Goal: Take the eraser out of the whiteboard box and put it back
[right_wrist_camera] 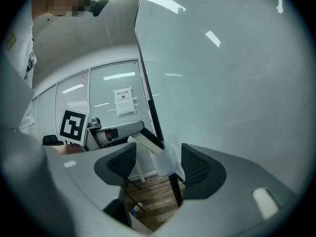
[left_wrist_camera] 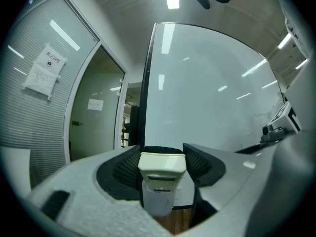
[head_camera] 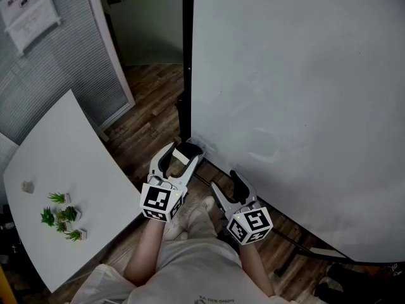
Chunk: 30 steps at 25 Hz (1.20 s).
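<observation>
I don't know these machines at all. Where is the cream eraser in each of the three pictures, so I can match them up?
Head view: the eraser sits just below centre, held by the left gripper.
Left gripper view: bottom centre, between that gripper's own fingers.
Right gripper view: a slanted bar, low and left of centre.
Shared landmark: the whiteboard's dark left edge, close to the eraser in all three.

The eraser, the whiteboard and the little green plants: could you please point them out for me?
eraser (left_wrist_camera: 162, 163): left gripper view, its cream front face.
whiteboard (head_camera: 297, 94): head view, bare middle of its surface.
little green plants (head_camera: 67, 214): head view, leaves of the middle plant.
</observation>
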### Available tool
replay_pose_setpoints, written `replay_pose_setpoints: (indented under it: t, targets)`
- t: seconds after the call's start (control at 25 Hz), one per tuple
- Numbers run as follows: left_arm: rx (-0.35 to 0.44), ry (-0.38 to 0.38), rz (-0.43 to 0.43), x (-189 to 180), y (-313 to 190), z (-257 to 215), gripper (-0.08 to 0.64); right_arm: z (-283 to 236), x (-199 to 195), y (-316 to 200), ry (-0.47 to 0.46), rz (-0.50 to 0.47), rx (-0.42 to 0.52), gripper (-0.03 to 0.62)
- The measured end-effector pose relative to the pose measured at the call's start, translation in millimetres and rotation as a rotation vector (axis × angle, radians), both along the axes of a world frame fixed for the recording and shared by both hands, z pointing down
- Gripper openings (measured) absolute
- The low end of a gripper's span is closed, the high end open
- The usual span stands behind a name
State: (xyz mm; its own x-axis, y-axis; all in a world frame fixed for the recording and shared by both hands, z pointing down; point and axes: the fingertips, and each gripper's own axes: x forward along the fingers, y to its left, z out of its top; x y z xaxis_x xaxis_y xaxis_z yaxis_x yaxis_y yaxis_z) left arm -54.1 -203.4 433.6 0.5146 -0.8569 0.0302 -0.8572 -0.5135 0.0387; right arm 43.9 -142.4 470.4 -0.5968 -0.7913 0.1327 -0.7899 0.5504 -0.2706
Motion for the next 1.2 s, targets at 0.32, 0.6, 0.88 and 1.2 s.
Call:
replay_pose_setpoints:
  t: [0.32, 0.6, 0.88, 1.2]
  targets:
    - [-0.017, 0.002, 0.001, -0.6, -4.6, 7.1, 0.267, 2.9, -1.0, -2.4, 0.007, -0.004, -0.007, 0.284]
    - [-0.033, 0.002, 0.003, 1.6, -9.6, 15.2, 0.267, 6.2, 1.6, -5.4, 0.013, 0.0, -0.016, 0.284]
    - [-0.052, 0.001, 0.001, 3.8, -15.6, 24.1, 0.267, 9.6, 2.8, -9.4, 0.018, -0.002, -0.021, 0.284]
    - [-0.073, -0.003, 0.005, 5.7, -21.7, 34.7, 0.267, 11.1, 1.8, -15.1, 0.021, -0.007, -0.025, 0.284]
